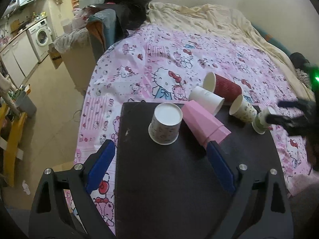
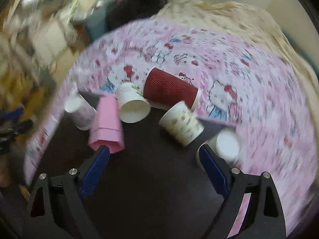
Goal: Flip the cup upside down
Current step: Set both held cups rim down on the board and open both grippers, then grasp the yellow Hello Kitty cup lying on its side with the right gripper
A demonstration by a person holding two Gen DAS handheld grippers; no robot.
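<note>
Several paper cups sit on a black board (image 1: 179, 189) laid on a bed. A printed white cup (image 1: 165, 125) stands upside down just ahead of my left gripper (image 1: 160, 143), which is open and holds nothing. On their sides lie a pink faceted cup (image 1: 205, 125), a plain white cup (image 1: 206, 101), a dark red ribbed cup (image 1: 225, 87) and a patterned cup (image 1: 242, 109). In the blurred right wrist view my right gripper (image 2: 153, 147) is open over bare board (image 2: 149, 189). A white and green cup (image 2: 225, 145) stands base up just outside its right finger.
The pink cartoon-print sheet (image 1: 159, 63) covers the bed around the board, with a cream blanket (image 1: 219, 20) behind. The bed's left edge drops to a floor with a washing machine (image 1: 40, 36), boxes and a grey bin (image 1: 26, 103). My right gripper (image 1: 276, 112) shows at the board's right edge.
</note>
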